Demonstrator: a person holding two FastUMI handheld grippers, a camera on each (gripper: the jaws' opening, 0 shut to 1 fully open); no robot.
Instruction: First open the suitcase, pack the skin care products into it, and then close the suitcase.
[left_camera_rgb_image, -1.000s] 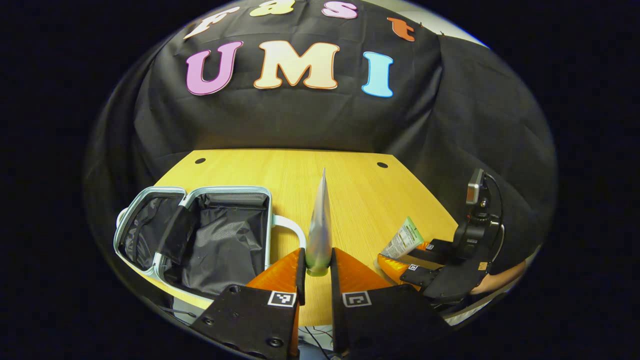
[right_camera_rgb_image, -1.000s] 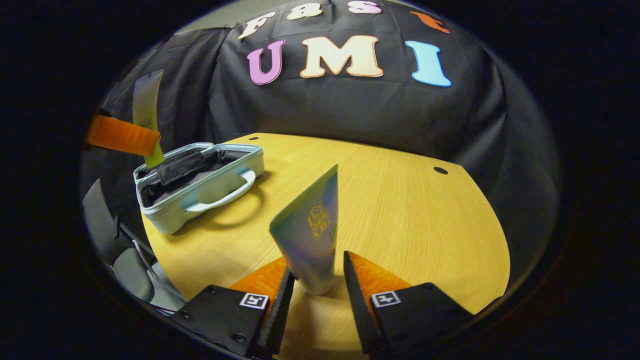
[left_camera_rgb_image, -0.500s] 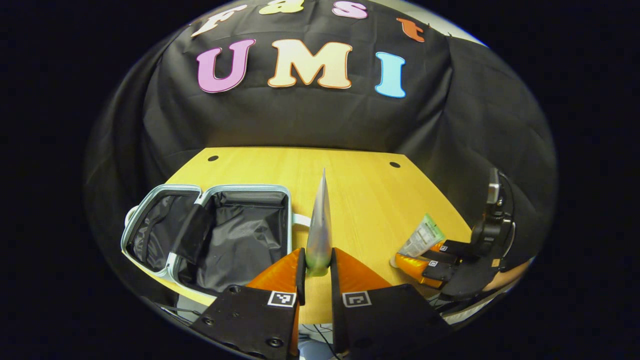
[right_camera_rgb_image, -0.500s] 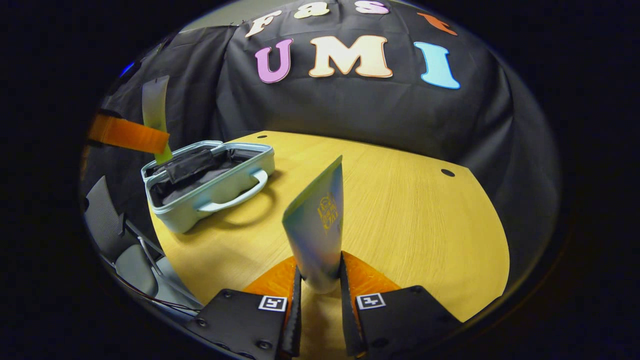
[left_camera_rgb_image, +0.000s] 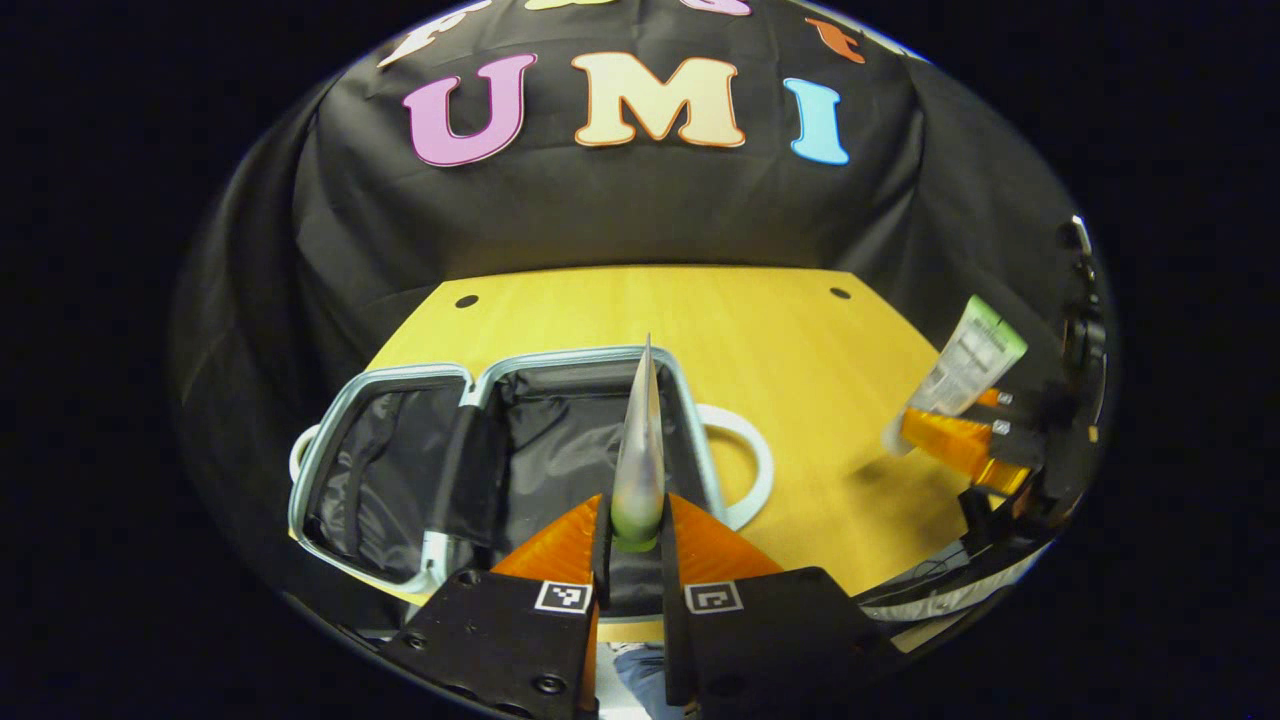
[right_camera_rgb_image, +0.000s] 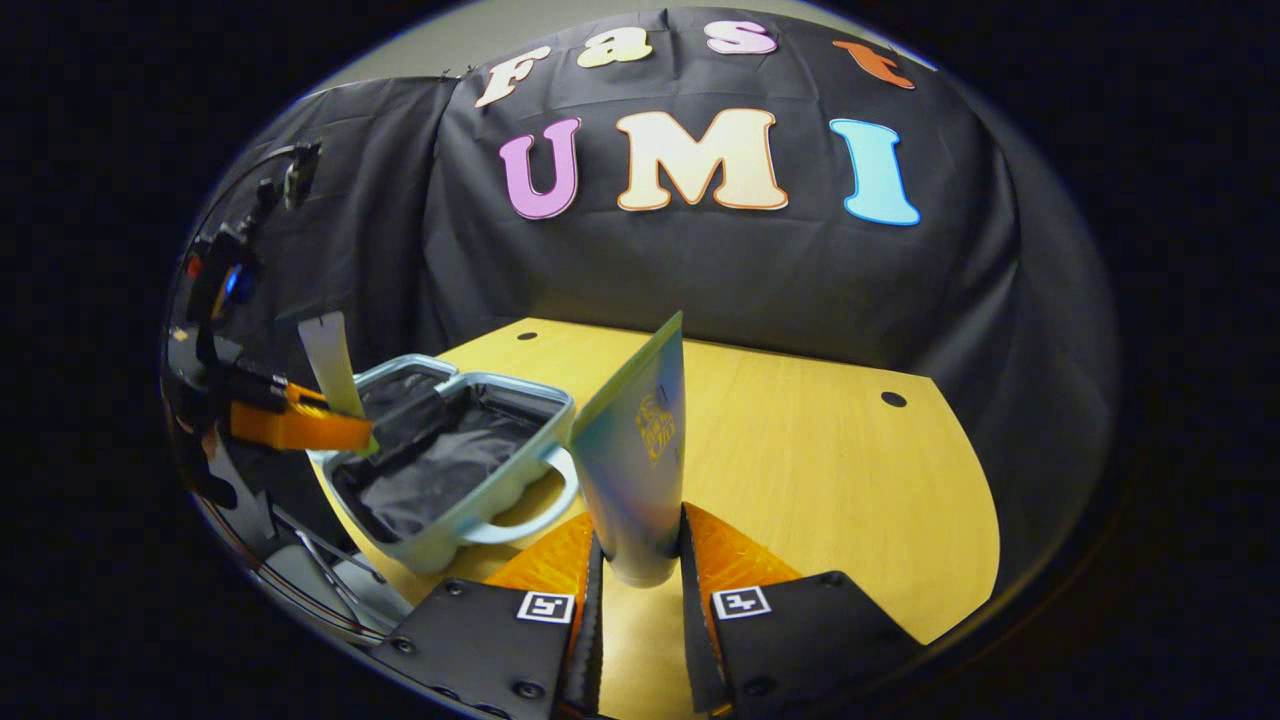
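— What is the biggest thing there?

— The wooden table (left_camera_rgb_image: 800, 340), light-coloured, with small dark holes near its far corners. It stands against the black cloth wall (left_camera_rgb_image: 620, 220).

— And on it?

— The suitcase (left_camera_rgb_image: 330, 440), pale blue, lying open on the table's left part. Both halves show a black lining, and a black flap lies across the hinge between them. Its white handle (left_camera_rgb_image: 745, 480) points toward the middle of the table. In the right gripper view the same suitcase (right_camera_rgb_image: 500, 490) sits to the left, handle toward the camera.

— Where are the skin care products?

— Both are off the table, each held in a gripper. The left gripper (left_camera_rgb_image: 633, 545) has its two fingers pressed on the cap end of a silvery tube (left_camera_rgb_image: 640, 450), seen edge-on, with a green end at the bottom. That tube stands upright over the open right half of the suitcase. In the right gripper view the tube hangs at the suitcase's near-left rim, clamped from the side.

— And the other one?

— The right gripper (right_camera_rgb_image: 640, 575) is clamped on a pale blue-green tube (right_camera_rgb_image: 635, 450) with a gold mark, crimped end up, held above the table just right of the suitcase handle. In the left gripper view this tube shows a white and green face at far right, tilted, above the table's right edge, well apart from the suitcase.
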